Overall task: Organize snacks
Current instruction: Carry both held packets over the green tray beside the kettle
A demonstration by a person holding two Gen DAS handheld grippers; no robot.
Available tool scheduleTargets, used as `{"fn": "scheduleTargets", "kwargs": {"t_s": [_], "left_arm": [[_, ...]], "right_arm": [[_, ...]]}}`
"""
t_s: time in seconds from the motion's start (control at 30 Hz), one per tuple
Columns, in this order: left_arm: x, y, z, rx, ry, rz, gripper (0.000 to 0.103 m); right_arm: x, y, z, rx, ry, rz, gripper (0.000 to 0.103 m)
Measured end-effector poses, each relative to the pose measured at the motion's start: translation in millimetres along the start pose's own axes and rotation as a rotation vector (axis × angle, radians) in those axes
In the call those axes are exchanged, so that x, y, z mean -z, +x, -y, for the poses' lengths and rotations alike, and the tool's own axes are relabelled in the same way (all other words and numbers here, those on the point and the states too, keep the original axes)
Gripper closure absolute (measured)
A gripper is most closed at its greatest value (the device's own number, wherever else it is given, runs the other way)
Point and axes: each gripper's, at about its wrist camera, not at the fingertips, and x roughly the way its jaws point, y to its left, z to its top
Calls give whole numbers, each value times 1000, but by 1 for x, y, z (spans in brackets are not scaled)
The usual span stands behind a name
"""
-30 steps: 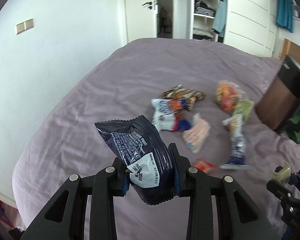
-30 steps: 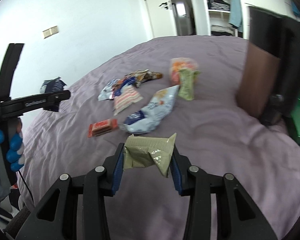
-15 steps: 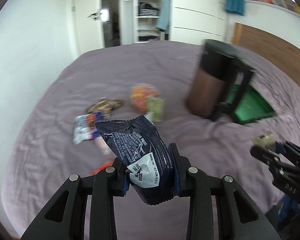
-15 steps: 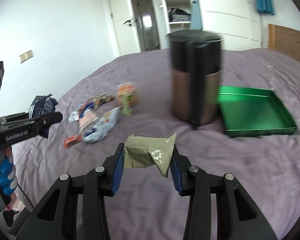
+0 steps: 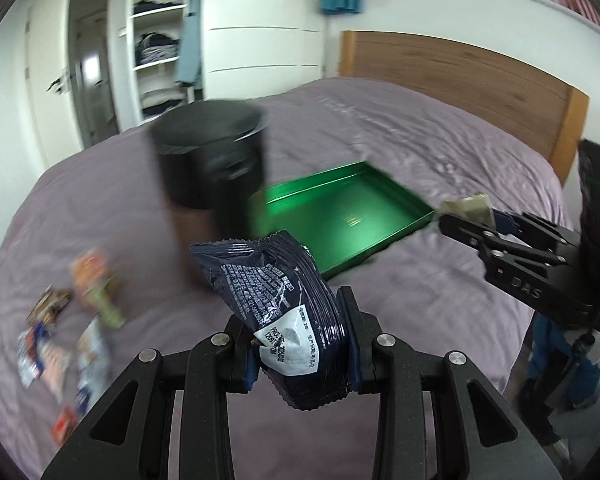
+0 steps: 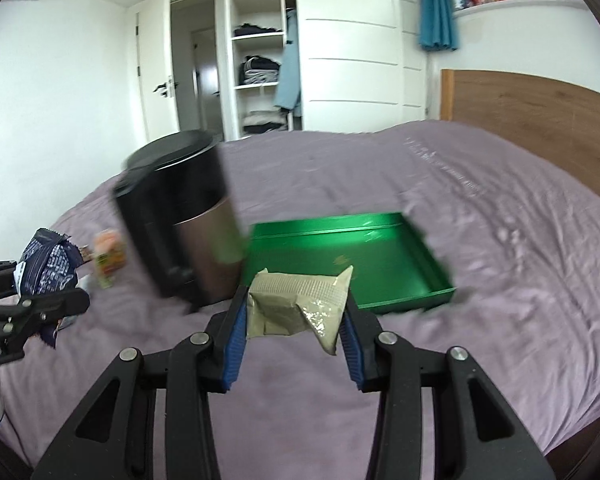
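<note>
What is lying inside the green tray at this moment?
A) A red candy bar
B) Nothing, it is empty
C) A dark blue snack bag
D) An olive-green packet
B: the green tray shows only its bare floor in both views; the two packets are clamped in the jaws above the bed.

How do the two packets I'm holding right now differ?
The dark blue packet in the left gripper is printed with white text; the olive packet in the right gripper is plain. The dark blue packet is squeezed narrow, the olive packet held wide. Both are clamped above the bed.
</note>
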Motion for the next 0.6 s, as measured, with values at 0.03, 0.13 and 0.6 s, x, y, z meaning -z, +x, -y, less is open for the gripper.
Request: {"fn": "scheduleTargets", "kwargs": {"t_s": [0.03, 0.13, 0.6], "left_arm": [[-6, 6, 4, 8, 4, 4, 74], [-32, 33, 19, 21, 6, 19, 74], [-59, 216, 18, -83, -128, -103, 74]], "right_arm": [[-4, 5, 8, 7, -2, 7, 36], [-16, 26, 35, 16, 11, 28, 36], [-1, 189, 110, 96, 80, -71, 35]]}}
